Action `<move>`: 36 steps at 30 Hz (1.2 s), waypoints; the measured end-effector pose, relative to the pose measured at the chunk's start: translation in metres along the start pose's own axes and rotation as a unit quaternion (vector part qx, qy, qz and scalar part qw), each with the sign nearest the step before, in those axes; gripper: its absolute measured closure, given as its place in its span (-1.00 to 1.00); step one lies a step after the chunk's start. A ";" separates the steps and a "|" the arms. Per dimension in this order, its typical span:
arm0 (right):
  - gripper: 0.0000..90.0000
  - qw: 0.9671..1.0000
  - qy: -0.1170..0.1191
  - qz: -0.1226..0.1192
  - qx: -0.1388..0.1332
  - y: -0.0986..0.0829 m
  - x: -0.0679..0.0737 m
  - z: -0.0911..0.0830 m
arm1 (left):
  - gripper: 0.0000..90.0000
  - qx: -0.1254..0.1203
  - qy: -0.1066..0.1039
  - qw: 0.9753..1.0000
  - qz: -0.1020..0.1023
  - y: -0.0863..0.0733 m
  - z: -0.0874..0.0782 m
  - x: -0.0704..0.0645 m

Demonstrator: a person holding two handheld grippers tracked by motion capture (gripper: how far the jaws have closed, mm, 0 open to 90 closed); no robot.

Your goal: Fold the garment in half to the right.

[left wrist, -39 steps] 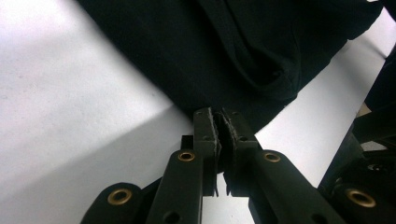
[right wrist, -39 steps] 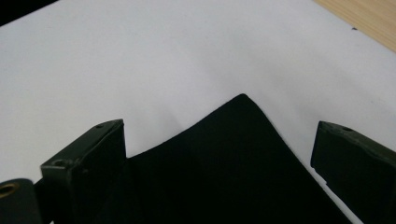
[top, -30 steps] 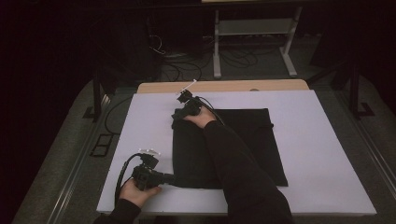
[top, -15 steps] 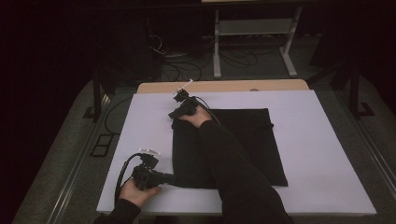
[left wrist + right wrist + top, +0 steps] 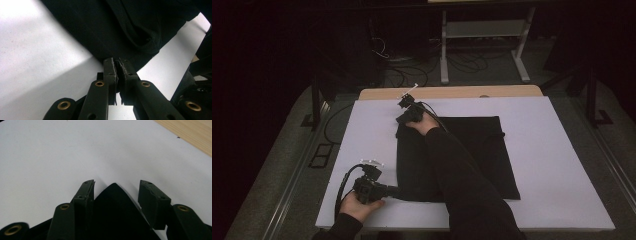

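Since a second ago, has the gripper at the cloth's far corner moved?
Yes. The right gripper has crept slightly toward the wooden table edge.

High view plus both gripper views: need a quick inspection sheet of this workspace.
Surface: white sheet over a wooden table, flat.
Job's things: black cloth lying flat mid-sheet.
Clutter: nothing seen.
Grippers: left gripper shut on the cloth's near left corner; right gripper open, jaws astride the far left corner.
Cables: one trailing from each gripper; more loose on the floor beyond the table.
Surroundings: dark room, white stand behind, black frame legs at both sides.
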State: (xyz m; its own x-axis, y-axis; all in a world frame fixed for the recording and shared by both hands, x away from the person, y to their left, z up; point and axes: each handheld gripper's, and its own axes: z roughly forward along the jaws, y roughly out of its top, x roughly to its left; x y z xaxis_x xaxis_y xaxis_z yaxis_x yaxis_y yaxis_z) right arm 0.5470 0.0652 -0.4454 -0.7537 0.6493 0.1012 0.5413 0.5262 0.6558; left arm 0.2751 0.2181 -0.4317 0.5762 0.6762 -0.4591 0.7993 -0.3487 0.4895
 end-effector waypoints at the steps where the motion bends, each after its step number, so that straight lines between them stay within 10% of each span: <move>1: 0.02 1.000 -0.003 0.000 0.001 0.000 0.001 0.000 | 0.85 0.000 0.000 1.000 0.000 0.000 0.000 0.000; 18: 0.82 1.000 -0.007 -0.002 0.012 0.001 0.006 -0.004 | 0.85 -0.002 -0.002 1.000 -0.001 0.000 0.000 0.000; 36: 0.87 0.999 -0.011 -0.039 0.006 0.005 0.015 -0.033 | 0.85 -0.007 -0.025 1.000 0.003 0.004 0.003 -0.005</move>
State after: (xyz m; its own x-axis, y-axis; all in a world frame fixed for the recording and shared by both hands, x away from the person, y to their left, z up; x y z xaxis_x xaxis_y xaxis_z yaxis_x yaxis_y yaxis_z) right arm 0.5262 0.0594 -0.4165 -0.7860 0.6174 0.0338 0.4855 0.5824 0.6520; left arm 0.2761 0.2120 -0.4296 0.5887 0.6403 -0.4934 0.7939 -0.3428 0.5023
